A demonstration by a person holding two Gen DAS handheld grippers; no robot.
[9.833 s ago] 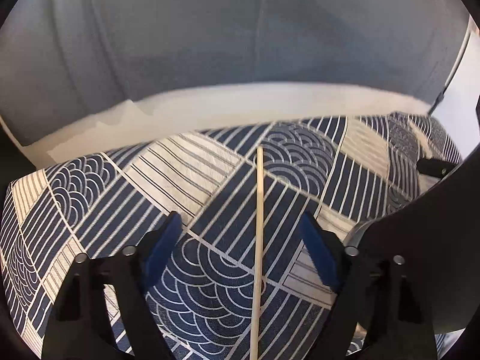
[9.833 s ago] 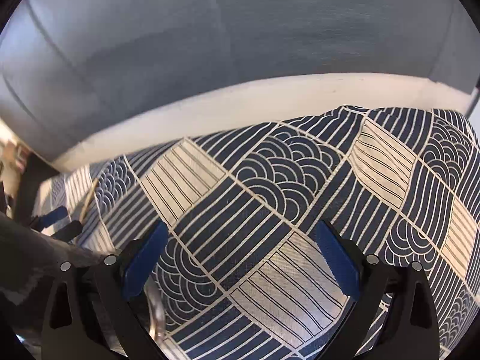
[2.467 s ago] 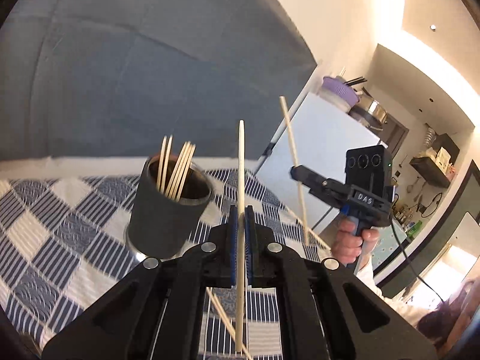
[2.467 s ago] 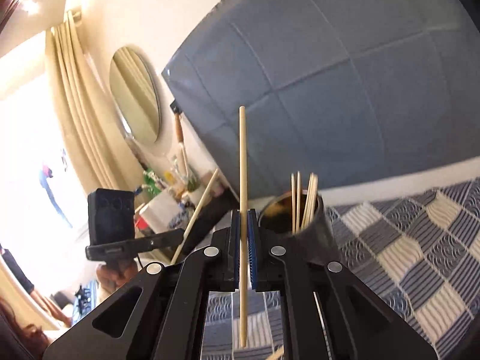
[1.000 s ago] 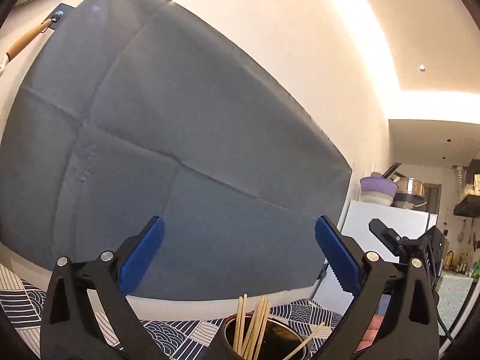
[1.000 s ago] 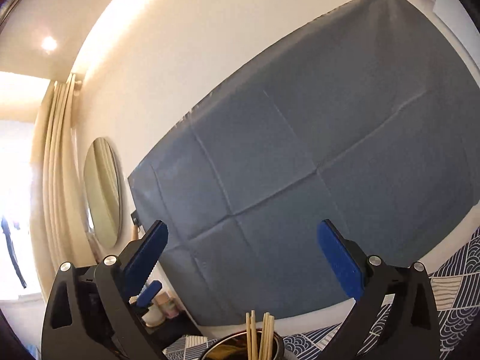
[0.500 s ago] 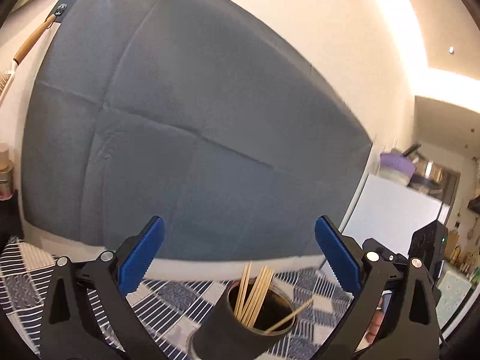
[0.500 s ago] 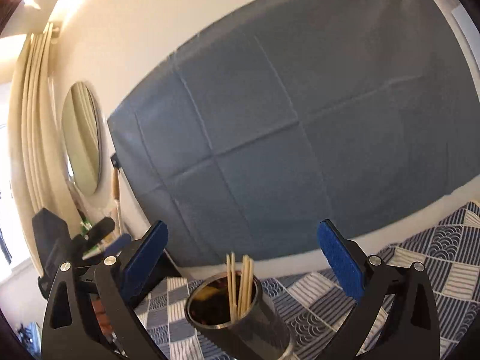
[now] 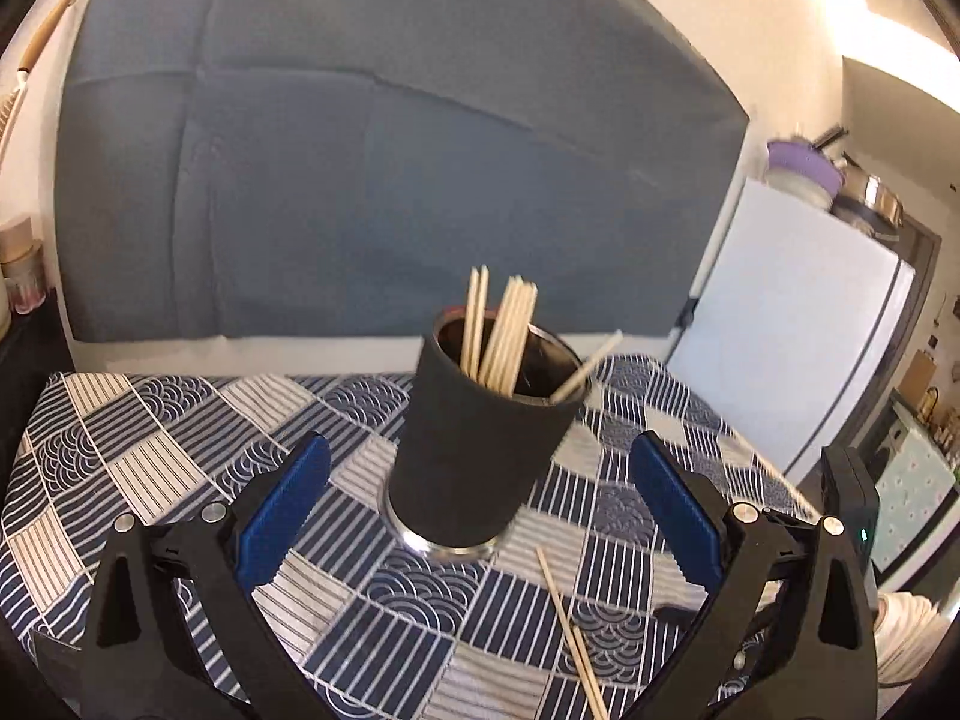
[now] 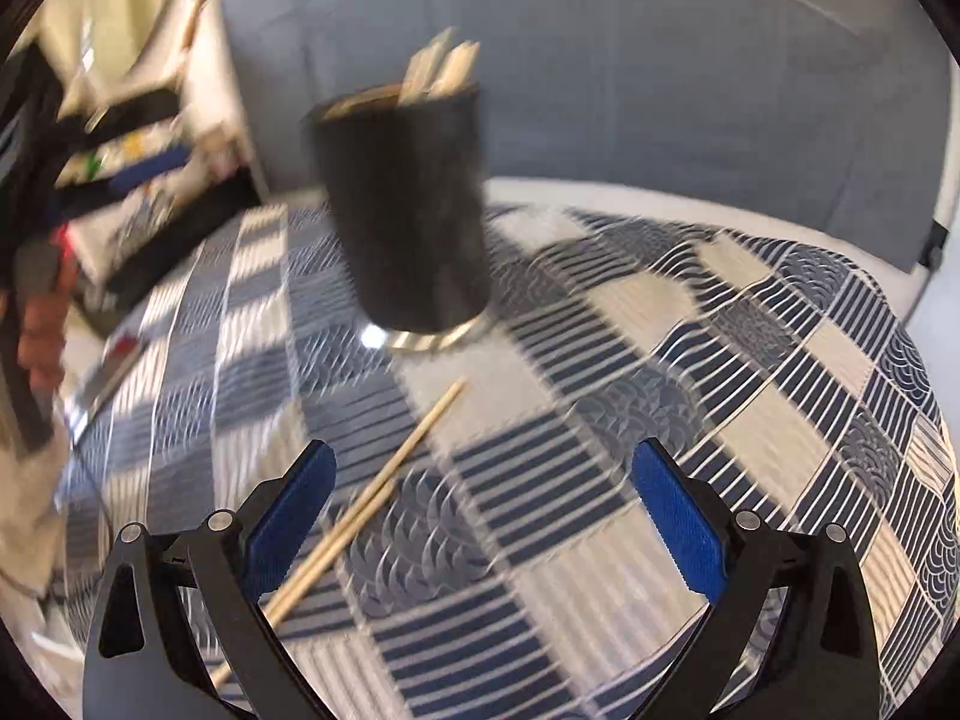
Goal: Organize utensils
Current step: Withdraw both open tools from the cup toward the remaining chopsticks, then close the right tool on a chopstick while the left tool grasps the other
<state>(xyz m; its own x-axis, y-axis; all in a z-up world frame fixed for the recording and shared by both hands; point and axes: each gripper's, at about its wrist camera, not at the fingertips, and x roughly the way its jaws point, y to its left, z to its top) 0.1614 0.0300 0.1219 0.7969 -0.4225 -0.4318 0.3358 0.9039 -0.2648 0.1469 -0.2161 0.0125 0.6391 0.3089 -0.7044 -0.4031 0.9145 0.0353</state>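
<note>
A black cylindrical holder [image 9: 480, 438] stands upright on the blue-and-white patterned cloth [image 9: 180, 438], with several wooden chopsticks [image 9: 501, 330] sticking out of it. Two loose chopsticks [image 9: 570, 630] lie on the cloth just in front of the holder. My left gripper [image 9: 480, 498] is open and empty, facing the holder from close by. In the right wrist view the holder [image 10: 408, 210] is blurred, and the loose chopsticks [image 10: 366, 492] lie by the left finger. My right gripper [image 10: 483, 510] is open and empty above the cloth [image 10: 750, 396].
A grey padded panel [image 9: 360, 168] backs the table. A white fridge [image 9: 798, 348] stands to the right. The other gripper's body [image 9: 852, 504] shows at the right edge of the left wrist view. A hand [image 10: 36, 324] and shelves with clutter [image 10: 120, 138] sit left in the right wrist view.
Both grippers let their chopsticks go into the holder and opened. Over the last second both views tilted down from the wall toward the table, bringing the holder and loose chopsticks into sight.
</note>
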